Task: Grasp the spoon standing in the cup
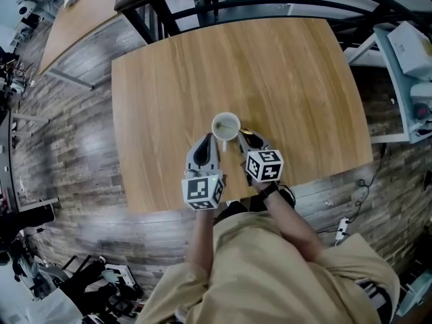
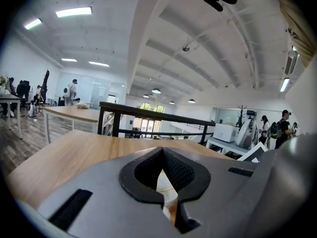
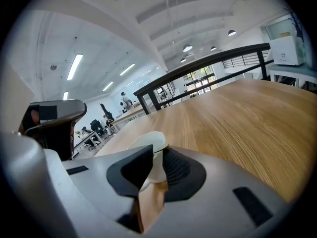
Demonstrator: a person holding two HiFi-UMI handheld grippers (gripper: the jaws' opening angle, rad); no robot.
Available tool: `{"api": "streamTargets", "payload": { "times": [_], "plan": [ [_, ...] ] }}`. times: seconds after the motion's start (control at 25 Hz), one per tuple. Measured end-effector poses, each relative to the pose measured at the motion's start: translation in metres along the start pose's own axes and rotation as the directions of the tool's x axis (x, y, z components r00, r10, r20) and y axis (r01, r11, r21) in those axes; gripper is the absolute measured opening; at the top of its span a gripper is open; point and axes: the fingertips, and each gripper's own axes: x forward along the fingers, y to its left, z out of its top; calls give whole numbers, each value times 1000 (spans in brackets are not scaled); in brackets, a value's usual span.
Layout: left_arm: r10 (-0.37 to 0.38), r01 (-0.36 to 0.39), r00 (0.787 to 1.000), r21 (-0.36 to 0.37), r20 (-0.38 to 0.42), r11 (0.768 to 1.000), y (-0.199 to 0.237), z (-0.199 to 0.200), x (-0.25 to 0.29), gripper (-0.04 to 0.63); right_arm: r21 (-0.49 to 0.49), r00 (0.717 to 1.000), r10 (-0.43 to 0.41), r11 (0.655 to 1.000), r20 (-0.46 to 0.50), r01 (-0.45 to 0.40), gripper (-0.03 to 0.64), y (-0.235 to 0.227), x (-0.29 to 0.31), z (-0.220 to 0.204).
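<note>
A white cup (image 1: pixel 226 125) stands on the wooden table (image 1: pixel 283 73), near its front edge. I cannot make out a spoon in any view; only a small dark spot shows inside the cup. My left gripper (image 1: pixel 206 142) lies just left of the cup and in front of it, jaws shut, tips meeting (image 2: pixel 161 150). A sliver of the cup (image 2: pixel 164 182) shows behind them. My right gripper (image 1: pixel 244 136) sits at the cup's right side. Its jaws stand a little apart (image 3: pixel 157 150) with the cup (image 3: pixel 148 142) right in front of the tips, and the pads do not press on it.
A black railing (image 1: pixel 223 2) runs along the table's far edge. A second wooden table (image 1: pixel 81 12) stands at the back left, and white equipment (image 1: pixel 412 52) at the right. Several people stand far off in the room (image 2: pixel 72 90). A power strip (image 1: pixel 343 228) lies on the floor.
</note>
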Motion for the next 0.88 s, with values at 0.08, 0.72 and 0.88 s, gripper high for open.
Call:
{"api": "streamTargets", "payload": {
  "times": [0.08,0.72,0.88],
  "plan": [
    [0,0,1000,3,3,1000,2,1,-1,11,-9,1000,-2,1000,6,2,45,1,1,2],
    [-3,0,996,32,90,999,4,35,-34,11,-169,989,44,985,143,-20,17,40,-48,60],
    [-13,6,993,58,120,998,-3,51,-48,11,-230,980,51,973,192,-6,17,54,-75,77]
  ]
}}
